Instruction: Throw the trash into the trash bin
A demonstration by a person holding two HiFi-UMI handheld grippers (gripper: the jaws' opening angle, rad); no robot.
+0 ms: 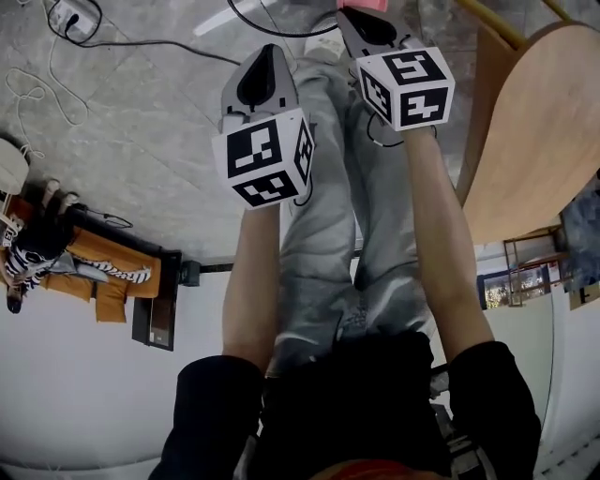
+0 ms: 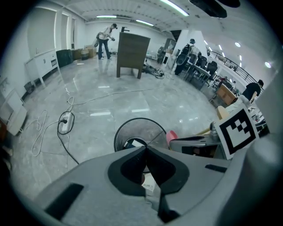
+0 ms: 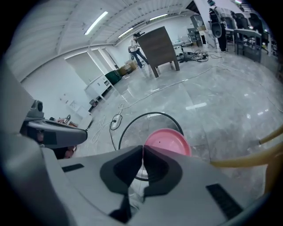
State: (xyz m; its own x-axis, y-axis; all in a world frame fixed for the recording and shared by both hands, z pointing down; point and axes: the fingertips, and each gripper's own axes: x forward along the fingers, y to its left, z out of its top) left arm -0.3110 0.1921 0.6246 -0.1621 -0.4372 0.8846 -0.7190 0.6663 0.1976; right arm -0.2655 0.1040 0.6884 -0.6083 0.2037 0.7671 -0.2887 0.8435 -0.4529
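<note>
A round black mesh trash bin (image 2: pixel 140 131) (image 3: pixel 132 132) stands on the grey floor just ahead of both grippers, with white paper lying inside it. My right gripper (image 3: pixel 143 148) (image 1: pixel 361 14) is shut on the edge of a flat pink plate (image 3: pixel 167 141) (image 2: pixel 171 137), which hangs over the bin's near rim. A sliver of that pink plate (image 1: pixel 361 5) shows at the top of the head view. To its left, my left gripper (image 2: pixel 145 149) (image 1: pixel 267 54) points down at the bin, its tips meeting with nothing visible between them.
A white power strip (image 2: pixel 66 122) (image 3: pixel 116 120) with loose cables lies on the floor left of the bin. A wooden chair (image 1: pixel 534 122) stands close on the right. A dark cabinet (image 2: pixel 132 49), desks and people (image 2: pixel 106 37) are far across the room.
</note>
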